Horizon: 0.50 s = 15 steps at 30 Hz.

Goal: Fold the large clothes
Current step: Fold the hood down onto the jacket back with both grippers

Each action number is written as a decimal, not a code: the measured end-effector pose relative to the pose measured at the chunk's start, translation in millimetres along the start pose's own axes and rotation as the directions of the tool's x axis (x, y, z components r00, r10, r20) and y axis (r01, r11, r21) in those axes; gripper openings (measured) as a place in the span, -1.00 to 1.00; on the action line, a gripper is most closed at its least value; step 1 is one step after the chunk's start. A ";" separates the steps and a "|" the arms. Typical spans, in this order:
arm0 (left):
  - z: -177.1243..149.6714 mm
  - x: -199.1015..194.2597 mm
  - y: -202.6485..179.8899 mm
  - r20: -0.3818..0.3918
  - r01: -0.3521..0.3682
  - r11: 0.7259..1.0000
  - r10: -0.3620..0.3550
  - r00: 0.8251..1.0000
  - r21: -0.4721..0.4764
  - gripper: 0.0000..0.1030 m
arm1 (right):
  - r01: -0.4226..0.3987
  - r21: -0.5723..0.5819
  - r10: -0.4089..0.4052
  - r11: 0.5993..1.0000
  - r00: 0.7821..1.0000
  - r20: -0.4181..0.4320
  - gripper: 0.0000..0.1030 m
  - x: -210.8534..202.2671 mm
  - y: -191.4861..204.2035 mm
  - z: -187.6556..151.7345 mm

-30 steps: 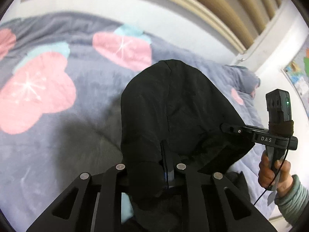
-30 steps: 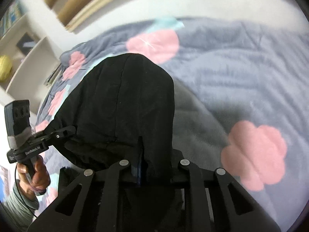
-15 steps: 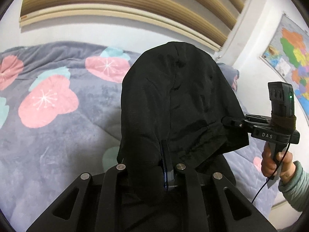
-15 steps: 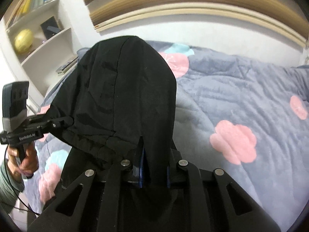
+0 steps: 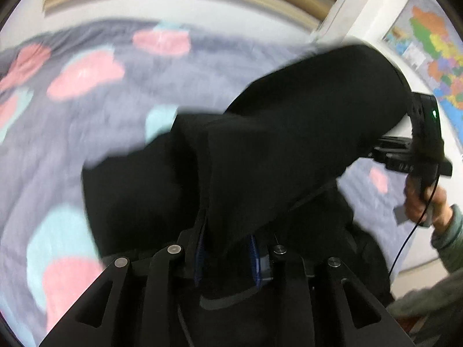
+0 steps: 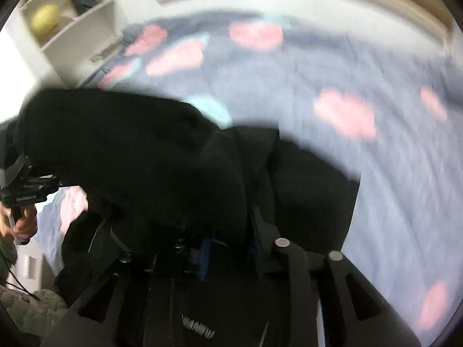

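A large black garment [image 5: 289, 144] hangs between the two grippers above the bed. My left gripper [image 5: 228, 248] is shut on one edge of it, with cloth bunched between the fingers. My right gripper [image 6: 228, 248] is shut on the other edge of the black garment [image 6: 144, 159]. The right gripper also shows at the right of the left wrist view [image 5: 385, 153], and the left gripper at the left of the right wrist view [image 6: 43, 185]. The cloth sags between them, its lower part flung out over the bed. Both views are motion-blurred.
A grey-blue blanket with pink and teal flowers [image 5: 86, 115] covers the bed [image 6: 376, 173]. A white shelf with a yellow ball [image 6: 46, 20] stands at the left. A coloured wall map [image 5: 434, 52] hangs at the right. A wooden headboard runs along the back.
The garment, raised high half a second ago, has swung down and out over the bed. Both grippers have tilted down fast, blurring the views.
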<state>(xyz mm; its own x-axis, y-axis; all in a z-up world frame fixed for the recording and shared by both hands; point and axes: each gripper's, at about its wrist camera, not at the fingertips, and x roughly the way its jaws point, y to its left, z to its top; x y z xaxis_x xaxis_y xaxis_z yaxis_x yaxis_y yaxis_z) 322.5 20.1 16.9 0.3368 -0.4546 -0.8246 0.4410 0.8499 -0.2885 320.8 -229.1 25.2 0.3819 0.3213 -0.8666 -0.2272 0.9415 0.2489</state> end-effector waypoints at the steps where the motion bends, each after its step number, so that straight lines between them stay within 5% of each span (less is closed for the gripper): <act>1: -9.1 -1.4 3.9 -0.016 -0.022 1.000 0.022 1.000 -0.008 -0.47 | -0.003 0.020 0.004 1.000 1.000 -0.017 -0.33 1.1 -3.8 -6.8; 6: -16.7 -29.2 24.7 0.018 -0.080 0.994 0.082 0.996 -0.073 -0.47 | 0.009 0.084 -0.004 0.996 0.998 -0.064 -0.32 -7.6 -19.7 -26.6; 9: 5.6 -39.8 21.2 0.089 -0.090 0.994 0.095 0.991 -0.064 -0.47 | 0.026 0.094 -0.025 0.995 1.000 -0.013 0.07 -25.4 -18.3 -12.5; 15: 56.9 -7.4 -1.0 0.119 -0.007 0.998 0.015 0.993 -0.063 -0.44 | 0.007 0.108 -0.018 0.994 0.995 0.096 0.16 -31.7 9.1 35.8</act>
<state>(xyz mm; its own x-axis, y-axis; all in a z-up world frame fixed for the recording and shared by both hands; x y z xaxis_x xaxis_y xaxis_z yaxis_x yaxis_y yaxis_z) 366.9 7.4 50.9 0.4399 -0.4707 -0.7648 0.3849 0.8683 -0.3130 338.7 -227.1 70.4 0.4703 0.3128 -0.8252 -0.1263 0.9493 0.2878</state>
